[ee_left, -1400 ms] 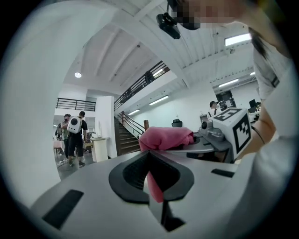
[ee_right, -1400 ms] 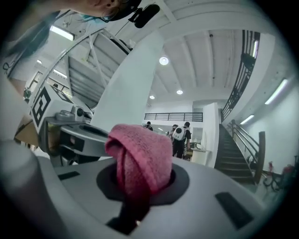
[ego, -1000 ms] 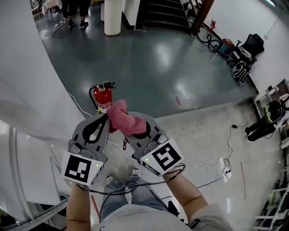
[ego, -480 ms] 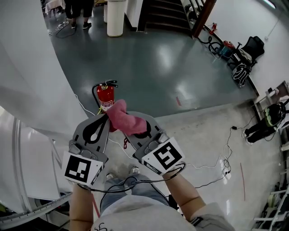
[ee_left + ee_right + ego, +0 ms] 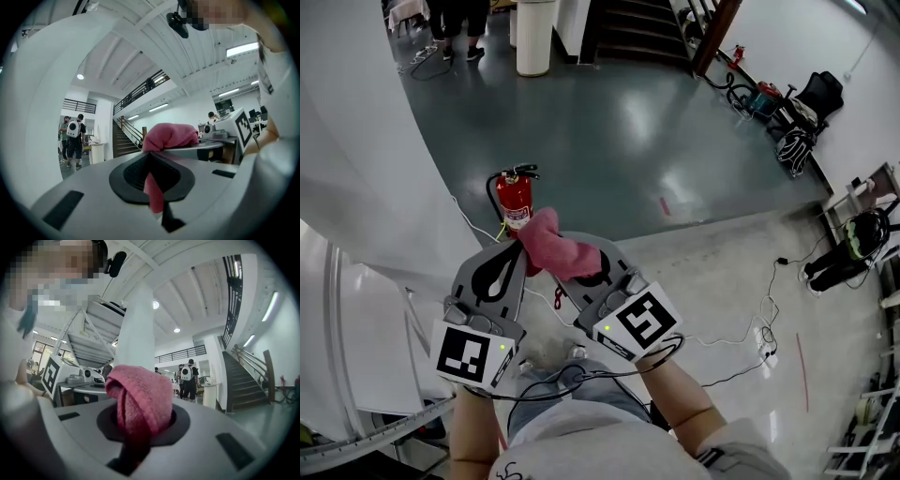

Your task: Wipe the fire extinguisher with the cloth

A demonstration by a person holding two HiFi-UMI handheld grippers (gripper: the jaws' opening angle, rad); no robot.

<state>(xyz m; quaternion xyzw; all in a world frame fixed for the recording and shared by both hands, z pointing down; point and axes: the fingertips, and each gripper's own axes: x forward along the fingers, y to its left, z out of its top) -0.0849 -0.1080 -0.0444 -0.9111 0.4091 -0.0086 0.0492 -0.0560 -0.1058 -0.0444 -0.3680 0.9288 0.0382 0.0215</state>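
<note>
Left gripper [image 5: 518,249]: matte grey plastic body with a black teardrop-shaped opening. The jaws stand together, and a narrow strip of the cloth [image 5: 561,251] is pinched in the slot between them.

Right gripper [image 5: 139,414]: same build. The jaws are closed on the main bulk of the cloth, which bulges up out of the black opening as a rounded, folded wad.

Cloth: pink, looped towelling weave, soft and creased. It bridges the tips of the two grippers, which are held close together in front of the person.

Fire extinguisher [image 5: 515,199]: red, smooth, cylindrical metal body with a pale label, black lever head and curved black hose. It stands upright on the glossy dark green floor [image 5: 609,131], close to the curved white wall [image 5: 366,169]. In the head view it sits just beyond the cloth's upper edge, ahead of both gripper tips; contact between cloth and cylinder cannot be confirmed.
</note>
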